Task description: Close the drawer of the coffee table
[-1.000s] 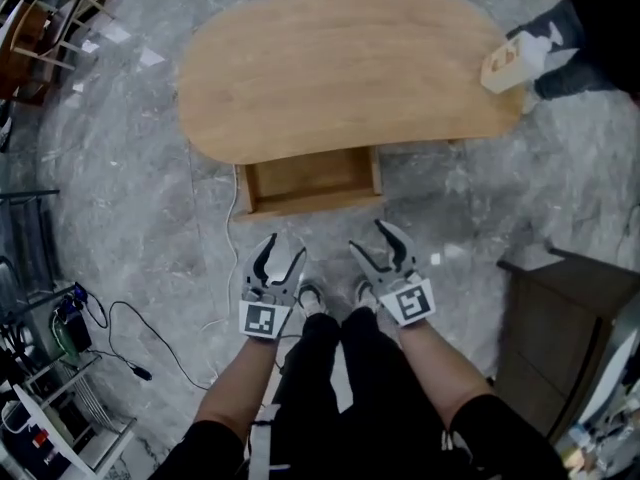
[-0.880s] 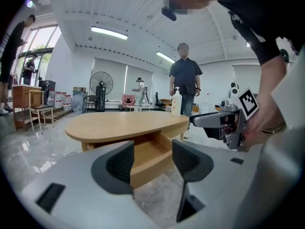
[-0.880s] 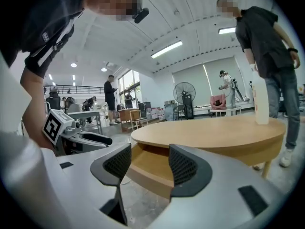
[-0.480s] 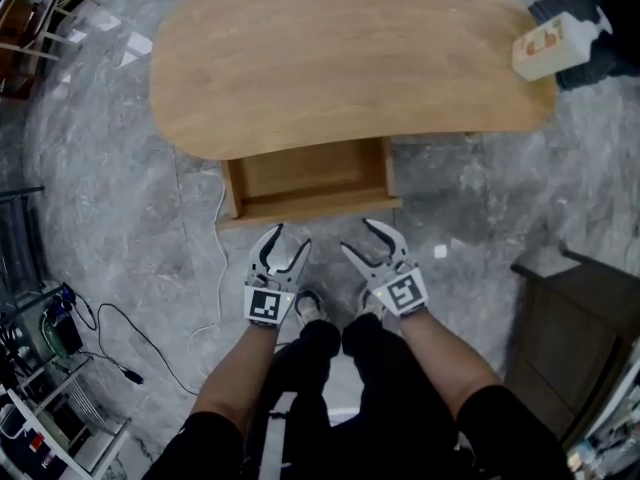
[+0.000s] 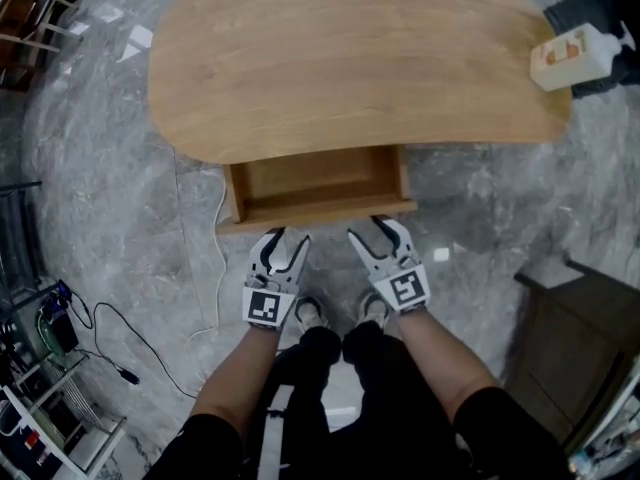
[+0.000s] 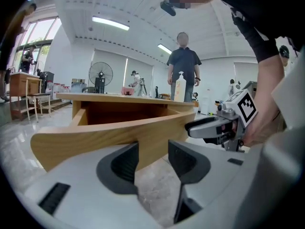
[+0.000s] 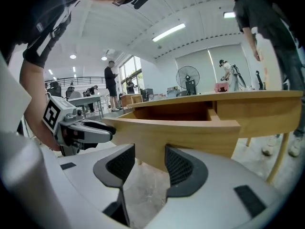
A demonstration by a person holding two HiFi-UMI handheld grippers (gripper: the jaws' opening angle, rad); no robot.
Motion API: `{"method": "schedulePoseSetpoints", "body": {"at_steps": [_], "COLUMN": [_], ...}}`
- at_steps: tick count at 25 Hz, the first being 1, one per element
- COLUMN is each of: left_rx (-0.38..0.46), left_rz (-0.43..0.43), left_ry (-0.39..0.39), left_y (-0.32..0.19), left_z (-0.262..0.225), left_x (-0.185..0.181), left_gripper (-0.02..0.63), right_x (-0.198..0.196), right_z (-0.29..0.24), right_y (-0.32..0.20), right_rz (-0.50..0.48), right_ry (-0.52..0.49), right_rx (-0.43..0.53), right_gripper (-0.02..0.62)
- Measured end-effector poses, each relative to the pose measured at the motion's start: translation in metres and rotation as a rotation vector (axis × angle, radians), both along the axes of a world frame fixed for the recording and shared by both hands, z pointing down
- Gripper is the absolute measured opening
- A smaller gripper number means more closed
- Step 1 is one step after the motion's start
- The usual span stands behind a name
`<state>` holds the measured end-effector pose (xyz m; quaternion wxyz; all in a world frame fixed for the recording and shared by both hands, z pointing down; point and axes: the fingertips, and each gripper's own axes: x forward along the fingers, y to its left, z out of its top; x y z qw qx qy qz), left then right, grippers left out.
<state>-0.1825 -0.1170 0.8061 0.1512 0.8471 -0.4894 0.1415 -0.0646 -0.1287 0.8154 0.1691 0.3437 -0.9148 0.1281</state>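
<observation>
Seen from the head view above, a wooden table (image 5: 350,58) is standing on a grey marbled floor (image 5: 110,198). Its drawer (image 5: 318,180) is pulled out toward the person and lying empty. Only this view is showing a white cable (image 5: 222,258) trailing at the left.

The gripper views are looking low and level at the drawer's front panel instead. The left one alone is showing a person (image 6: 185,66) standing beyond the table, behind a bottle (image 6: 180,87).

The left hand-held gripper (image 5: 285,240) is pointing forward and slightly down at the panel's left part, jaws apart but closing, nothing between them. The right hand-held gripper (image 5: 377,231) is posed likewise at the right part, jaws also closing on nothing. Whether the tips are touching the panel cannot be told. Both forearms are reaching out over the person's knees.
</observation>
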Motion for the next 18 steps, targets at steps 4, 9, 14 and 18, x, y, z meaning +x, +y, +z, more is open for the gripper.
{"method": "schedulePoseSetpoints", "body": {"at_steps": [4, 9, 14, 18], "left_rx": [0.033, 0.051, 0.084, 0.087], "left_rz": [-0.017, -0.043, -0.035, -0.039], "left_ry": [0.000, -0.001, -0.007, 0.013], "left_y": [-0.022, -0.058, -0.090, -0.112], "left_z": [-0.006, -0.008, -0.009, -0.008], "left_x": [-0.006, -0.014, -0.020, -0.018], "left_gripper": [0.193, 0.193, 0.193, 0.193], "right_x": [-0.004, -0.008, -0.014, -0.017], "right_z": [-0.009, -0.018, -0.017, -0.015], "right_y": [-0.024, -0.060, -0.092, -0.115], "right_rz": [0.001, 0.018, 0.041, 0.067], "right_ry": [-0.008, -0.031, -0.038, -0.071], "right_rx": [0.043, 0.077, 0.094, 0.107], "right_gripper": [0.198, 0.198, 0.198, 0.198]}}
